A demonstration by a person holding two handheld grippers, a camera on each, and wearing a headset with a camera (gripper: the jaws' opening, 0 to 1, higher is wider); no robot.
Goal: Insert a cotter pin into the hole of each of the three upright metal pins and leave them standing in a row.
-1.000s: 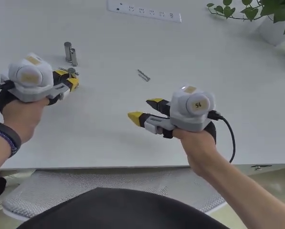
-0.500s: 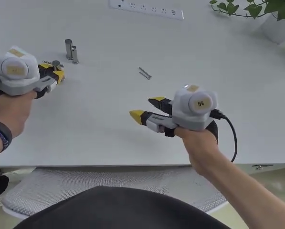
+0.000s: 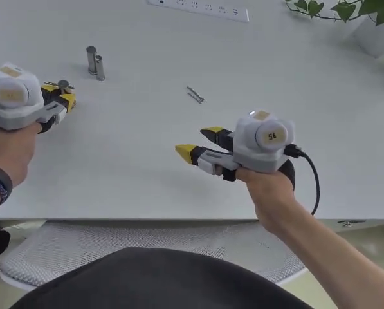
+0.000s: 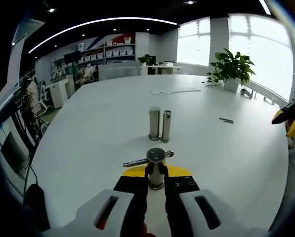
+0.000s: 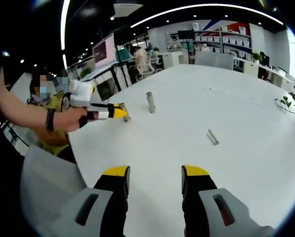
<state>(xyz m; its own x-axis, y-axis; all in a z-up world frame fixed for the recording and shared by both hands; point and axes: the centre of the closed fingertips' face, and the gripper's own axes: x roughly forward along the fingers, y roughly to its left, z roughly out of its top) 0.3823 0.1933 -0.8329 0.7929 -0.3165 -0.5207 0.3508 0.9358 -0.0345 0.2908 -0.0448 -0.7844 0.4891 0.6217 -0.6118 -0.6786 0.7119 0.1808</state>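
Head view: two grippers held over a white bench (image 3: 140, 180), one at the left edge, one near the middle.
Left gripper (image 4: 156, 173): jaws clamped on a metal pin (image 4: 156, 159), plain in the left gripper view; a cotter pin (image 4: 136, 161) sits crosswise through the pin's top.
Other two metal pins (image 3: 95, 62): upright, close side by side, just beyond the left gripper at the far left.
Right gripper (image 3: 198, 143): jaws spread apart, nothing between them, tips pointing left.
Loose cotter pins (image 3: 194, 95): flat on the bench beyond the right gripper, well apart from the upright pair.
Far edge: power strip (image 3: 201, 8); plant (image 3: 336, 9) at the far right.
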